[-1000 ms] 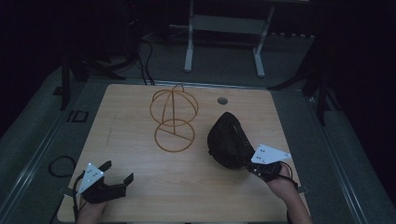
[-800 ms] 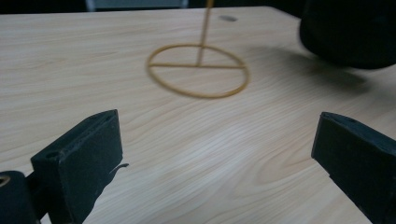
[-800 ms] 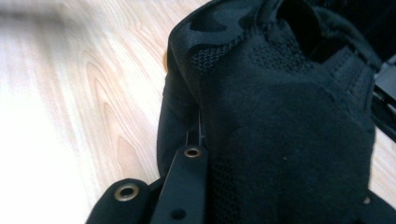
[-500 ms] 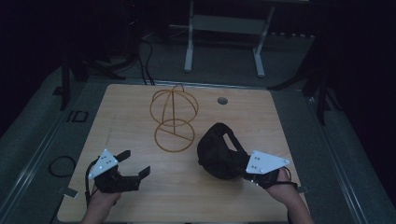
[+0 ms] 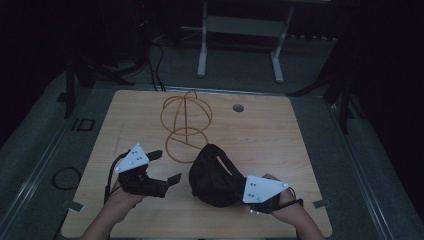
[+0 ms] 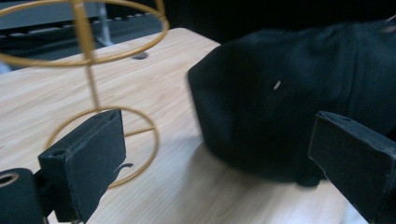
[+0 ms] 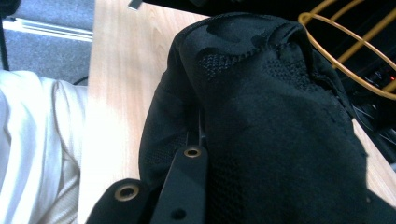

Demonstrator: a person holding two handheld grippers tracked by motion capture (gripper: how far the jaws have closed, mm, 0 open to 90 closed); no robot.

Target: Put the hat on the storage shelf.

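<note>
— Where do we find the cap (image 5: 214,175)?
— On the table (image 5: 280,135), near its front edge, beside the wire stand (image 5: 185,125). The right gripper (image 5: 250,192) is pinched on its fabric.
— And the left gripper (image 5: 162,167)?
— We record its jaws spread wide, holding nothing, just short of the cap.
— Surroundings?
— Wooden tabletop, grey floor, a dark room with a metal frame (image 5: 240,30) behind.

Cap (image 5: 214,176) on table (image 5: 280,135), just before wire stand (image 5: 185,125); left gripper (image 5: 162,167) left of cap.
</note>
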